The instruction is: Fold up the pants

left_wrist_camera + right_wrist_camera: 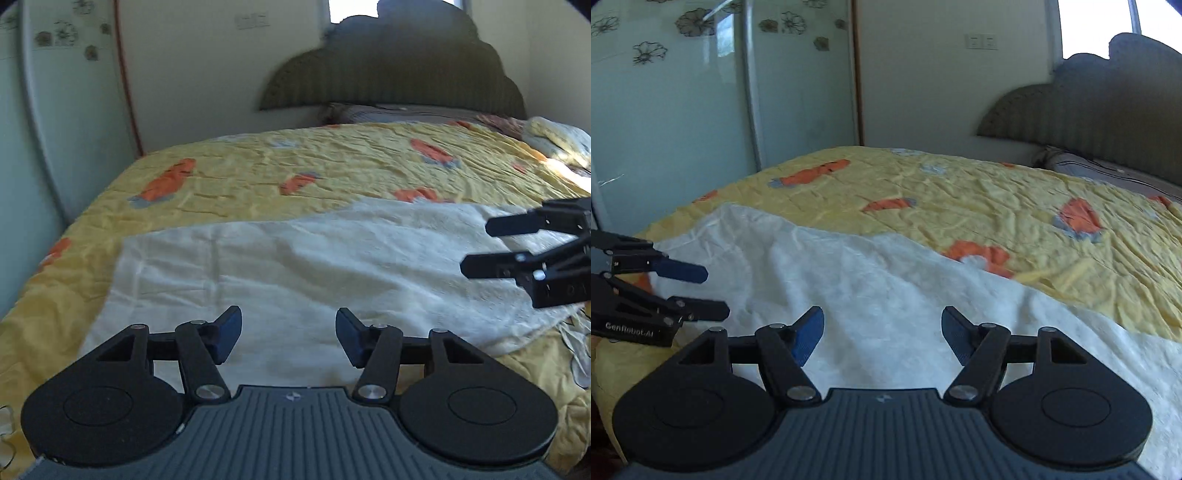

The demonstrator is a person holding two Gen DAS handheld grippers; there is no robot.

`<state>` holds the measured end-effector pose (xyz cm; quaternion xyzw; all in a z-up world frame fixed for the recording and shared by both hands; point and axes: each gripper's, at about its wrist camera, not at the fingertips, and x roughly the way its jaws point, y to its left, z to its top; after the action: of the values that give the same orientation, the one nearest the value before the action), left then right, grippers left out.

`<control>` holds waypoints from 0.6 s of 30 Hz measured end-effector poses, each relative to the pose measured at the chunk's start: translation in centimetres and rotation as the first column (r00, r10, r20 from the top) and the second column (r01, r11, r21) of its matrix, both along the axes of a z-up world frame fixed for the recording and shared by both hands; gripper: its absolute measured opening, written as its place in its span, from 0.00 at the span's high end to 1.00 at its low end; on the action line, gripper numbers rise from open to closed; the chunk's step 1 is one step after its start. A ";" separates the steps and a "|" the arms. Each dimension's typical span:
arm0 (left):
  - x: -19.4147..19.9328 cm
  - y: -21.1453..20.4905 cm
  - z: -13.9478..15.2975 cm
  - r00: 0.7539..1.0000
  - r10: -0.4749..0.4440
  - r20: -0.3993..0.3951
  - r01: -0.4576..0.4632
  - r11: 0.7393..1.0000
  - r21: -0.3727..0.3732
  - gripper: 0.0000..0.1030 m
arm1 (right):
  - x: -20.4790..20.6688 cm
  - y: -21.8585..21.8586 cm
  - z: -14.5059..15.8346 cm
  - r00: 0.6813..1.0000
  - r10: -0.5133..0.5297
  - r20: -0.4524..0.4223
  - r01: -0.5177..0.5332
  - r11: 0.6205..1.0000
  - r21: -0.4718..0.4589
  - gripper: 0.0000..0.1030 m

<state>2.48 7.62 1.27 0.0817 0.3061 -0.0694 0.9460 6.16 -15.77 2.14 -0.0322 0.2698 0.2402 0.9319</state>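
The pants (pixel 295 258) are a white fleecy garment spread flat across the near part of the bed, also seen in the right wrist view (pixel 894 280). My left gripper (pixel 288 321) hovers over their near edge, open, with only cloth showing below the gap. My right gripper (pixel 882 317) is likewise open above the pants and holds nothing. Each gripper shows in the other's view: the right gripper (pixel 478 245) over the pants' right end, the left gripper (pixel 714 294) over their left end, both with fingers apart.
The bed has a wrinkled yellow cover (pixel 332 166) with orange carrot prints. A grey scalloped headboard (pixel 399 74) and pillows (pixel 554 140) lie at the far end. Frosted sliding doors (pixel 683 129) with flower decals stand beyond the bed's left side.
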 end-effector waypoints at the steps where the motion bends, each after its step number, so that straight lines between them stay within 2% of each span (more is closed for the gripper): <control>1: -0.3 1.5 0.4 0.999 0.053 0.007 -0.053 0.998 -0.016 0.41 | 0.0 2.1 0.2 0.997 0.076 0.012 -0.076 0.997 -0.012 0.32; 3: -0.5 4.9 1.2 0.988 0.154 -0.013 -0.154 0.986 -0.064 0.41 | -0.6 5.9 0.4 0.977 0.205 0.052 -0.203 0.978 -0.049 0.32; 5: -0.6 8.4 1.8 0.966 0.249 -0.061 -0.256 0.957 -0.141 0.41 | -1.8 10.2 0.4 0.926 0.360 0.116 -0.346 0.930 -0.125 0.33; 6: -0.7 9.9 2.0 0.954 0.287 -0.084 -0.298 0.937 -0.184 0.41 | -2.2 12.2 0.3 0.904 0.407 0.133 -0.384 0.908 -0.171 0.39; 7: -0.6 10.9 2.1 0.948 0.299 -0.105 -0.316 0.923 -0.222 0.41 | -2.5 14.3 0.0 0.885 0.444 0.142 -0.409 0.886 -0.219 0.50; 9: -0.2 13.0 1.9 0.934 0.314 -0.170 -0.353 0.882 -0.313 0.41 | -2.7 17.1 -0.8 0.851 0.506 0.140 -0.454 0.844 -0.286 0.61; 11: 0.2 14.1 1.4 0.926 0.303 -0.226 -0.371 0.844 -0.389 0.42 | -2.7 19.2 -1.9 0.825 0.553 0.116 -0.492 0.804 -0.333 0.66; 13: 0.5 14.7 0.9 0.922 0.284 -0.265 -0.379 0.808 -0.451 0.45 | -2.9 20.0 -2.6 0.817 0.568 0.100 -0.503 0.787 -0.358 0.67; 14: 0.7 15.0 0.6 0.919 0.276 -0.280 -0.384 0.789 -0.480 0.50 | -2.9 20.3 -2.9 0.819 0.565 0.102 -0.493 0.784 -0.378 0.69; 15: 0.9 15.1 0.4 0.916 0.272 -0.294 -0.390 0.772 -0.501 0.53 | -2.9 20.4 -3.2 0.825 0.554 0.113 -0.473 0.786 -0.397 0.74; 16: 1.1 15.2 0.1 0.913 0.271 -0.306 -0.398 0.756 -0.519 0.59 | -3.0 20.6 -3.4 0.830 0.545 0.121 -0.460 0.790 -0.405 0.79; 18: 1.4 15.4 -0.4 0.904 0.281 -0.323 -0.420 0.725 -0.546 0.75 | -2.7 20.3 -3.5 0.837 0.534 0.123 -0.456 0.802 -0.385 0.83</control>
<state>3.92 23.02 0.86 -0.2916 0.3793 0.0092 0.8781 3.44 4.53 -1.33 -0.2894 0.1818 0.4207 0.8404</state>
